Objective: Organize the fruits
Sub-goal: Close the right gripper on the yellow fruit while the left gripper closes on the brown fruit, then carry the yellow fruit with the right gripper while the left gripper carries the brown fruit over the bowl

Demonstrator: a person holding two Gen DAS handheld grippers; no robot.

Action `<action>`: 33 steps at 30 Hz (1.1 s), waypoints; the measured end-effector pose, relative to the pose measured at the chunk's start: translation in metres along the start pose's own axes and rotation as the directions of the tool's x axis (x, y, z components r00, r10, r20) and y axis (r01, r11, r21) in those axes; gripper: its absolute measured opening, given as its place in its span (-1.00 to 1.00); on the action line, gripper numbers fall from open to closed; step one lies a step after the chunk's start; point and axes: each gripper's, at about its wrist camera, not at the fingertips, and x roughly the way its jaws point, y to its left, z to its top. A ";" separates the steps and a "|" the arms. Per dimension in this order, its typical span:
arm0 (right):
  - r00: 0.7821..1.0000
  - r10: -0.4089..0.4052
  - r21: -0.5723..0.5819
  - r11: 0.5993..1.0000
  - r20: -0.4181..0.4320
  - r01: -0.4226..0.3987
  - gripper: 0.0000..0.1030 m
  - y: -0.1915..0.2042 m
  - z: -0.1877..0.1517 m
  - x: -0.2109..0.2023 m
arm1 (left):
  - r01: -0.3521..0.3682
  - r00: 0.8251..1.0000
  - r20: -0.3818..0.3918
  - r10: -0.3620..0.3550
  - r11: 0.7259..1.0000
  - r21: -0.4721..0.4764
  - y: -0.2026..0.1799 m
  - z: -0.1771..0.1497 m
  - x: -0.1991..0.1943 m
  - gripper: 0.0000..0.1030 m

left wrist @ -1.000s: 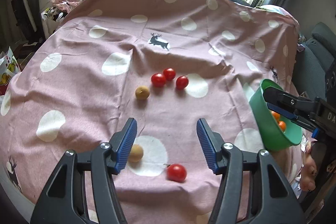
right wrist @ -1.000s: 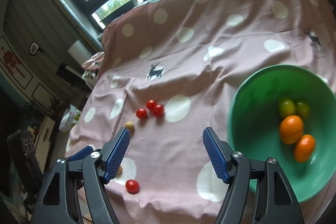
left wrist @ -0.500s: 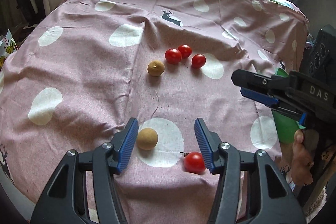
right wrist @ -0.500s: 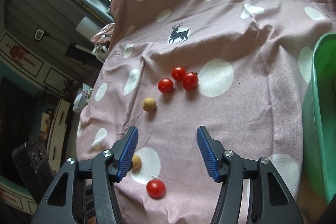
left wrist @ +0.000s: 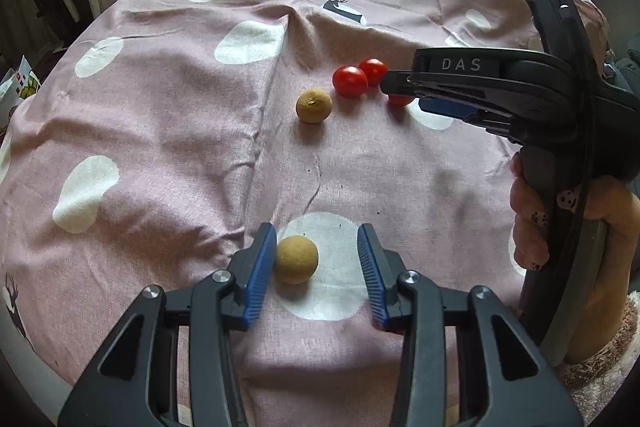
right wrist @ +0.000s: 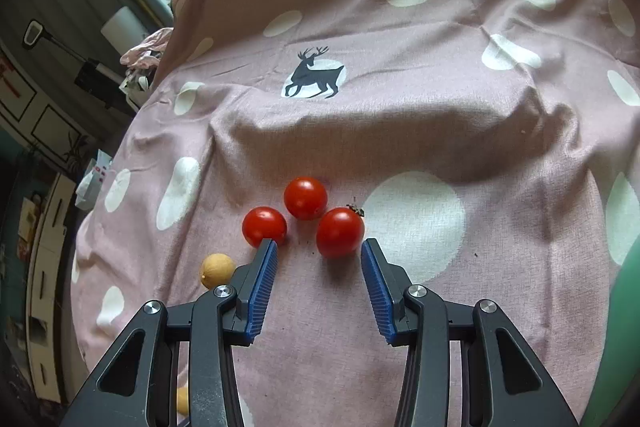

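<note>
While closing the left gripper (left wrist: 316, 263) around the tan fruit (left wrist: 296, 259) beside its left pad, centre first; right gripper (right wrist: 316, 275), also closing, grips nothing yet.

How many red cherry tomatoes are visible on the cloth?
3, clustered mid-cloth: one at left by the right gripper's left fingertip, one behind, one ahead between its fingers. Others may lie hidden behind the grippers.

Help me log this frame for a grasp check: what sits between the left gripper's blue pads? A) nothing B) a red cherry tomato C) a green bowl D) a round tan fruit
D: in the left wrist view the tan fruit lies on a white dot of the cloth, against one pad of the closing left gripper.
</note>
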 end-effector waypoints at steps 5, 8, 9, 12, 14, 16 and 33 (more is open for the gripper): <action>0.991 0.131 -0.065 0.989 -0.030 -0.132 -0.10 0.027 0.001 -0.004 | -0.010 1.000 -0.004 0.010 1.000 -0.008 0.003 0.000 0.001 -0.29; 0.980 0.184 -0.078 0.979 -0.081 -0.190 -0.24 0.040 0.000 0.009 | 0.001 1.000 -0.013 -0.002 1.000 -0.028 0.006 0.001 0.002 -0.34; 0.980 0.178 -0.086 0.979 -0.094 -0.186 -0.27 0.043 -0.001 0.014 | 0.004 1.000 -0.014 -0.004 1.000 -0.031 0.007 0.001 0.001 -0.34; 0.985 0.131 -0.100 0.985 -0.108 -0.142 -0.30 0.047 -0.004 0.026 | 0.015 1.000 -0.015 -0.015 0.999 -0.031 0.006 0.001 0.001 -0.34; 0.983 0.139 -0.099 0.984 -0.117 -0.151 -0.30 0.047 -0.004 0.031 | 0.008 1.000 -0.022 -0.009 0.999 -0.036 0.007 0.001 0.003 -0.34; 0.982 0.144 -0.095 0.983 -0.122 -0.156 -0.31 0.047 -0.005 0.036 | 0.036 0.997 -0.062 -0.040 0.998 -0.060 0.010 0.001 0.008 -0.34; 0.987 0.147 -0.092 0.984 -0.058 -0.152 -0.44 0.043 -0.011 0.014 | 0.060 0.997 -0.041 -0.063 0.996 -0.069 0.002 -0.004 0.012 -0.51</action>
